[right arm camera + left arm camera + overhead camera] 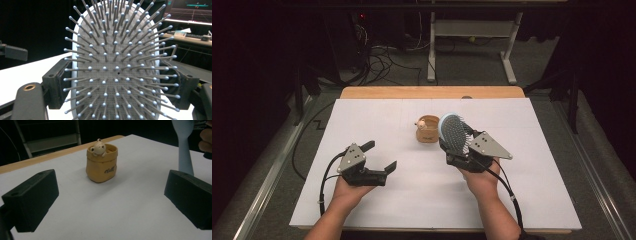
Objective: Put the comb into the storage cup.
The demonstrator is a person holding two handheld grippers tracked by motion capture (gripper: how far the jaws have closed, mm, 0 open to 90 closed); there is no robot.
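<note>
Standing at the person's side of the table, you see a white sheet (387, 200) spread over nearly the whole top, with a strip of pale wood (432, 92) left bare along the far edge. Beyond it the room is dark: grey carpet, a tangle of cables (382, 60) on the floor and the white legs of another desk (472, 35) further back.

The right gripper (459, 147), raised off the sheet, pinches a light blue hairbrush (453, 131) by the sides of its oval head, one jaw pressed against each edge; in the right gripper view the bristles (116, 72) point straight at the camera. The brush head sits tilted just beside a small tan pouch-shaped pot (426, 131), which stands upright near the middle of the sheet with a cream bear figure (98, 147) peeking over its rim.

The left gripper (379, 157) hovers low over the near left part of the sheet, its jaws spread wide with nothing between them, aimed toward the pot and well apart from it. In the left gripper view the brush's handle (185, 157) hangs down at the right edge.
</note>
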